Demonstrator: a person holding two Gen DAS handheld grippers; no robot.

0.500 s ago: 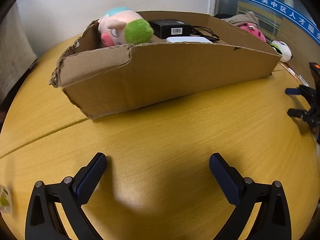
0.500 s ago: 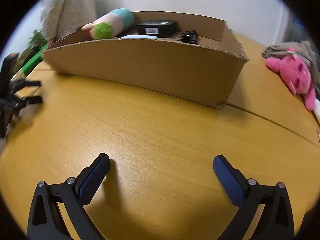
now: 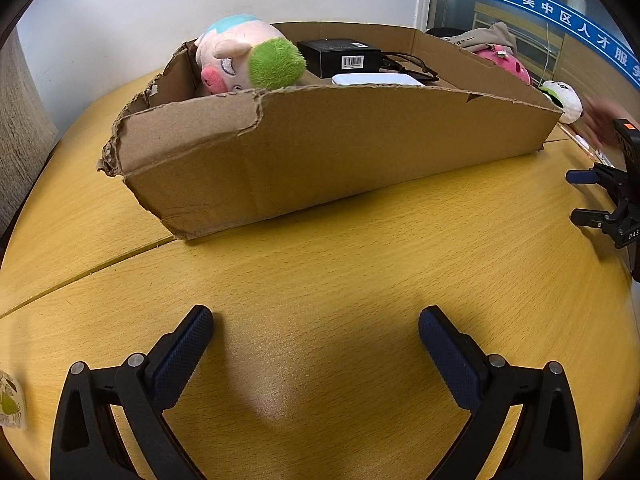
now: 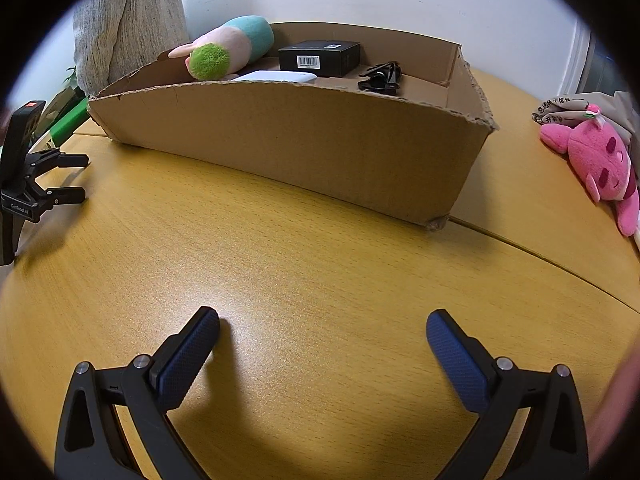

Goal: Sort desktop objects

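We hold the left gripper (image 3: 316, 334) and right gripper (image 4: 322, 336) spread apart, empty; the torn brown cardboard box (image 3: 320, 152) holds a pastel plush toy (image 3: 248, 58).

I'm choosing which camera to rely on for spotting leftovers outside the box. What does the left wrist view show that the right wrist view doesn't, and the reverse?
Only the left wrist view shows the white round toy past the box's far end, and the blue sign on the wall.

Only the right wrist view shows the green block beside the box, and the pink plush toy in full.

Both show the cardboard box holding the pig plush, black carton, white case and black cable. Each tool, left and right, is open and empty.
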